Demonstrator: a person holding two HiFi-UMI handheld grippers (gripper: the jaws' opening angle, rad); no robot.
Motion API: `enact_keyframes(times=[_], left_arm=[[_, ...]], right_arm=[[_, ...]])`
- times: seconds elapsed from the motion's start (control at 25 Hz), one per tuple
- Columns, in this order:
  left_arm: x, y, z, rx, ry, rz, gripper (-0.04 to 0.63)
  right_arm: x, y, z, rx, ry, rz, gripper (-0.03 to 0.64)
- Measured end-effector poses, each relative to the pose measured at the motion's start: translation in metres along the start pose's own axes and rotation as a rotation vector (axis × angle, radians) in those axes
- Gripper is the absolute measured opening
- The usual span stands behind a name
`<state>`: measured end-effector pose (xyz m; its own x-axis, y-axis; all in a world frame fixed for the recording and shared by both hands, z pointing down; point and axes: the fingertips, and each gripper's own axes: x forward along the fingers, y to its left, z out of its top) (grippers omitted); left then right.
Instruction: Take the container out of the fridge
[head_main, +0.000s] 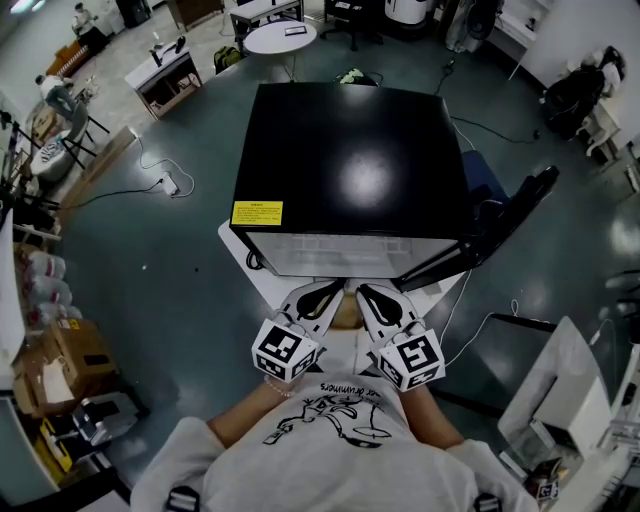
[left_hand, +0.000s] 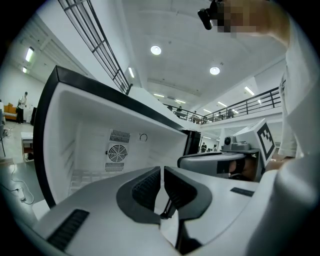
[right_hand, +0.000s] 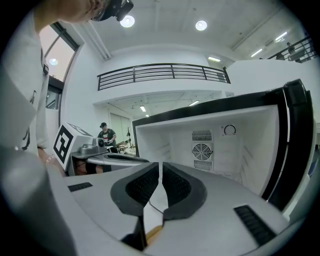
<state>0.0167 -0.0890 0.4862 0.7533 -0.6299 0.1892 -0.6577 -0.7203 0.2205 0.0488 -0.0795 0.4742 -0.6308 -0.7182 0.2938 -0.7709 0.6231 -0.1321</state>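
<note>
We hold both grippers side by side, just before open fridge, its door swung to our right. Left gripper: fingers pressed almost together, thin slit only, nothing pinched that we can see. Right gripper: same. Container: tan patch low between our two grippers, outside fridge, mostly hidden under fingers; touching or not, we cannot tell. Fridge stands on white table. Fan vent on back wall inside.
</note>
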Motion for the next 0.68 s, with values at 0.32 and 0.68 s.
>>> enact_keyframes(times=[0.32,0.68], left_arm=[[-0.001,-0.002,0.007,0.018,-0.013,0.005,0.035],[-0.003,-0.009,0.015,0.023,-0.029,0.002,0.035]], right_arm=[[-0.002,0.000,0.002,-0.008,-0.007,-0.003,0.043],[-0.008,-0.002,0.005,-0.014,-0.014,-0.005,0.043]])
